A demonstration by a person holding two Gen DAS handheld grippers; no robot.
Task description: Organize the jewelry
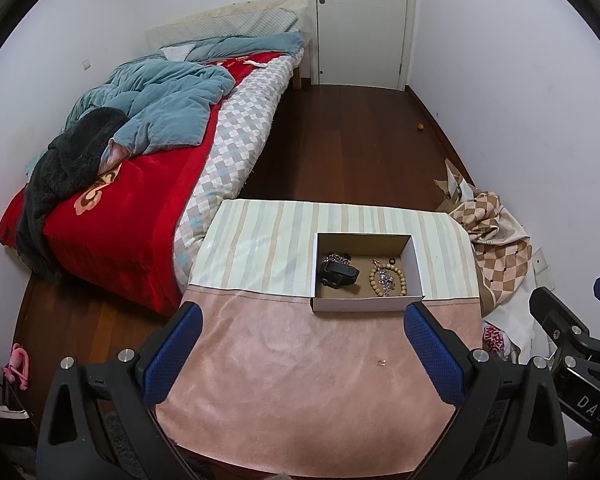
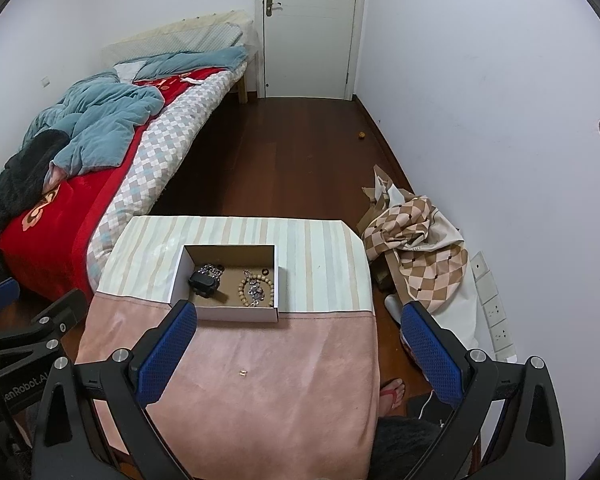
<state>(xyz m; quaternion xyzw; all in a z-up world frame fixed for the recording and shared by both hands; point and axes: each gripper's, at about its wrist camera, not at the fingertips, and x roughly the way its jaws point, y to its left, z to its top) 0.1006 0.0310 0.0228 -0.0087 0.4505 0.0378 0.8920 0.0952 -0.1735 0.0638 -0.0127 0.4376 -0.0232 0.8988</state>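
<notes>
A white cardboard box (image 1: 366,304) (image 2: 224,314) sits on the table at the seam of pink and striped cloth. In it lie a black watch (image 1: 339,272) (image 2: 202,282), a silver chain (image 1: 334,258) (image 2: 209,269), a wooden bead bracelet (image 1: 388,277) (image 2: 256,283) and a small dark ring (image 1: 391,261) (image 2: 265,271). A tiny gold earring (image 1: 381,362) (image 2: 242,372) lies on the pink cloth. My left gripper (image 1: 303,354) and right gripper (image 2: 298,354) are open and empty, held above the near part of the table.
A bed (image 1: 140,160) with red and blue bedding stands left of the table. A checkered cloth pile (image 2: 416,236) lies on the floor at the right wall. Wall sockets (image 2: 496,320) are low on the right. A foot in a sandal (image 2: 392,392) is beside the table.
</notes>
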